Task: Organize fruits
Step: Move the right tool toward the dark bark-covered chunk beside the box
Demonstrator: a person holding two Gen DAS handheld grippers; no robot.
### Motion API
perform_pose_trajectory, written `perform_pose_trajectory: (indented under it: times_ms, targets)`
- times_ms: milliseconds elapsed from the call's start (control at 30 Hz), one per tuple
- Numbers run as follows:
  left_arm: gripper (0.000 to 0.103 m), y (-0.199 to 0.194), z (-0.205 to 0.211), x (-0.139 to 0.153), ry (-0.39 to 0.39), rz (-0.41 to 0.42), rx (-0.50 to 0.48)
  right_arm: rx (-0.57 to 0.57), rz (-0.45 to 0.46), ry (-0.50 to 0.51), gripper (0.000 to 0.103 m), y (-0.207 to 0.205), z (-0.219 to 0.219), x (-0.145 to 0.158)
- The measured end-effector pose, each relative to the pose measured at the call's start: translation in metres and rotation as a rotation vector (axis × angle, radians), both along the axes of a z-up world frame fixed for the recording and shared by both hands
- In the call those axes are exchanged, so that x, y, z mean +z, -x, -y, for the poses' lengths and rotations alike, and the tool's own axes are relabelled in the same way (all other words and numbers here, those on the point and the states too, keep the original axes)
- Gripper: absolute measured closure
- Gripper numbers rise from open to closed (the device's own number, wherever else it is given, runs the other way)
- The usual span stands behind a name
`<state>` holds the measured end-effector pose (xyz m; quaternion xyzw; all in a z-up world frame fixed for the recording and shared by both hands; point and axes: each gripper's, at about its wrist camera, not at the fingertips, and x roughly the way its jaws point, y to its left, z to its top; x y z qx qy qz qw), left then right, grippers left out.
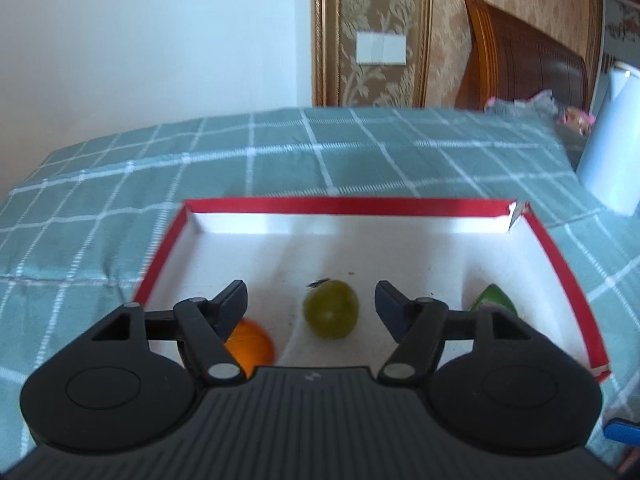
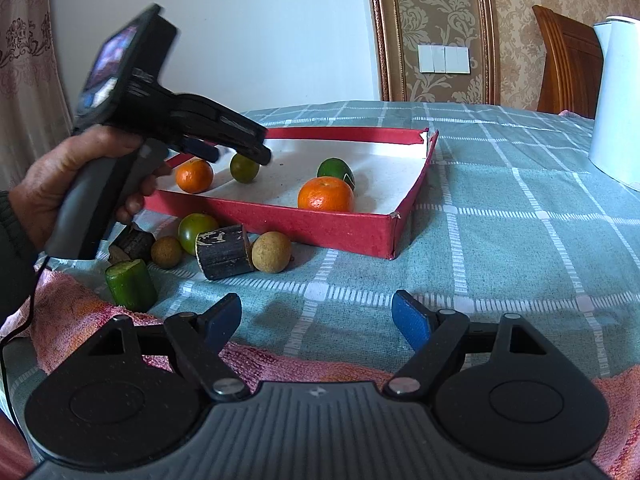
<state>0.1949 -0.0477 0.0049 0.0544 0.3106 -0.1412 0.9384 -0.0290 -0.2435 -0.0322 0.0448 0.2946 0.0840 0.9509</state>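
Red-rimmed white box [image 1: 560,264] fills the left wrist view. Our left tongs [image 1: 310,302] stand wide open, holding nothing, poised over the box floor. A green-yellow round fruit [image 1: 331,314] lies on the floor between the two fingers, slightly beyond the tips, not touched by either. A mandarin [image 1: 251,345] sits partly hidden under the left finger, near the box's left wall. Another green fruit [image 1: 493,299] peeks out behind the right finger, by the right wall. We judge the step as either a release just made or a grasp about to start; the view cannot tell us which.

From the right wrist view, our right tongs [image 2: 316,320] are also open and empty, low over the checked cloth on the tabletop [image 2: 500,240], well apart from the box. The left hand [image 2: 68,184] holds the left unit over the box's near-left corner. Inside the box we count four fruits: two mandarins and two green ones. Outside, just beside the box's front wall, lie a green tomato [image 2: 192,229], two longans [image 2: 271,257], a dark sugarcane piece [image 2: 224,251] and a green stub [image 2: 131,285] on a pink towel [image 2: 72,320]. Sorting looks about half done. Next move, we think, calls for swinging either tongs to the loose pile, centring on one round fruit and closing gently, since they may roll.
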Motion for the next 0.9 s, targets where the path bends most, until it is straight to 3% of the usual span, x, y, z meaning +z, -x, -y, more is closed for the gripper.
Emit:
perform_pose_trajectory:
  times_ms: [100, 233, 467, 633, 767, 900]
  targets:
    - [0.034, 0.020, -0.017, 0.009, 0.017, 0.034, 0.010, 0.000, 0.000, 0.000, 0.021, 0.000, 0.000, 0.000]
    - [0.023, 0.061, -0.051, 0.013, 0.011, 0.097, 0.049, 0.000, 0.000, 0.000, 0.021, 0.000, 0.000, 0.000]
    - [0.021, 0.114, -0.113, -0.012, -0.037, 0.101, 0.161, 0.024, 0.056, -0.001, 0.021, 0.006, -0.002, 0.002]
    - [0.021, 0.124, -0.130, -0.030, -0.003, 0.063, 0.188, 0.036, 0.086, 0.045, 0.021, 0.009, -0.013, 0.006]
    - [0.021, 0.121, -0.125, -0.040, -0.022, 0.045, 0.177, 0.059, 0.124, 0.069, 0.021, 0.011, -0.024, 0.013]
    - [0.014, 0.120, -0.123, -0.043, -0.023, 0.034, 0.165, 0.093, 0.163, 0.115, 0.021, 0.009, -0.036, 0.019]
